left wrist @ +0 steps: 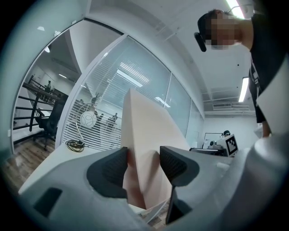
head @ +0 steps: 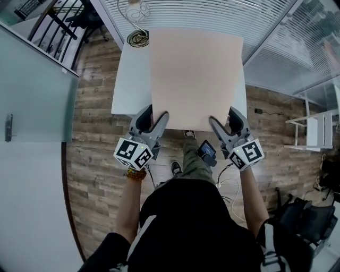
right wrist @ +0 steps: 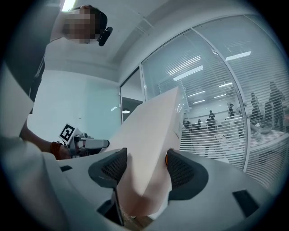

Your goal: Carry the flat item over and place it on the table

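Note:
A large pale pink flat foam board (head: 195, 77) is held level above the white table (head: 125, 79), covering most of it in the head view. My left gripper (head: 154, 119) is shut on the board's near left corner, and the board (left wrist: 144, 149) fills the gap between its jaws in the left gripper view. My right gripper (head: 223, 121) is shut on the near right corner; the board (right wrist: 149, 149) is pinched between both pads there. Both grippers sit at the table's near edge.
A coiled cable (head: 138, 37) lies on the table's far left corner, beside a lamp with a round head (left wrist: 88, 119). Glass walls with blinds (head: 212, 13) stand behind the table. A white shelf unit (head: 319, 130) is at the right. Wood floor surrounds the table.

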Demonstrator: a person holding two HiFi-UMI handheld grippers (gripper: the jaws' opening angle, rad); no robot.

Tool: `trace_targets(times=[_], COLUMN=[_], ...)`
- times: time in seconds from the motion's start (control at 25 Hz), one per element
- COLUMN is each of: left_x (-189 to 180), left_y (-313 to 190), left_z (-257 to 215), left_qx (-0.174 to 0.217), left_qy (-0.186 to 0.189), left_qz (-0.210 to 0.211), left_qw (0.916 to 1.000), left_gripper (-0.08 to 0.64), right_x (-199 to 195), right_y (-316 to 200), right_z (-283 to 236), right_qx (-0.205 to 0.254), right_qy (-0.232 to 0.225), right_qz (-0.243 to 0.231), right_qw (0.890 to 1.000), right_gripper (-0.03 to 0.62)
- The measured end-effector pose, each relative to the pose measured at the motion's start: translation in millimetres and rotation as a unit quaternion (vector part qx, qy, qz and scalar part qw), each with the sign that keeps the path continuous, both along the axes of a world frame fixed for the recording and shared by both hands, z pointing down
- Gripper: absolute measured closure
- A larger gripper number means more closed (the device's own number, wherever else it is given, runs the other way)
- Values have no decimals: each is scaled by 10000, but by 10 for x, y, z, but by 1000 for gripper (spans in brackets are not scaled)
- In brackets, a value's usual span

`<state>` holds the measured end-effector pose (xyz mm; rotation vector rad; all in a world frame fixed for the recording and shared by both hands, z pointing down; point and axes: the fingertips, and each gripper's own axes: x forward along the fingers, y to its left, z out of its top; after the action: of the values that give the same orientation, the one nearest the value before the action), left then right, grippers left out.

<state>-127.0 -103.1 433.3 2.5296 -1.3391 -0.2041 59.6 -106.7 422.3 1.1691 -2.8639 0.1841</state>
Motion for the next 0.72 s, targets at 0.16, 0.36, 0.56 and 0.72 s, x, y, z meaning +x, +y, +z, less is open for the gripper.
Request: trace_targets(times=[0.16,0.36,0.56,0.72], left_x=[-46,-68,-63,-42], left_y=[-254,-563,-893,-1152], left_z=[-39,-93,-82,-63], left_qx=[14,14,-106,-246], left_qy=[1,-66,-66,-97], left_qz=[-7,48,50,78], left_qw=[10000,10000,9999,9996], left_gripper=[337,336,336,336], right_x=[-48,-68,-49,-32], right_y=[-266,-566,-901,-1156], right_z=[-61,-97,-76,-33], right_qx=[88,96,-23,-194], right_qy=[42,58,23,-8], right_qz=[-40,-69,-42,-13], right_qw=[9999,9999,10000,9998], right_gripper=[337,337,336,336])
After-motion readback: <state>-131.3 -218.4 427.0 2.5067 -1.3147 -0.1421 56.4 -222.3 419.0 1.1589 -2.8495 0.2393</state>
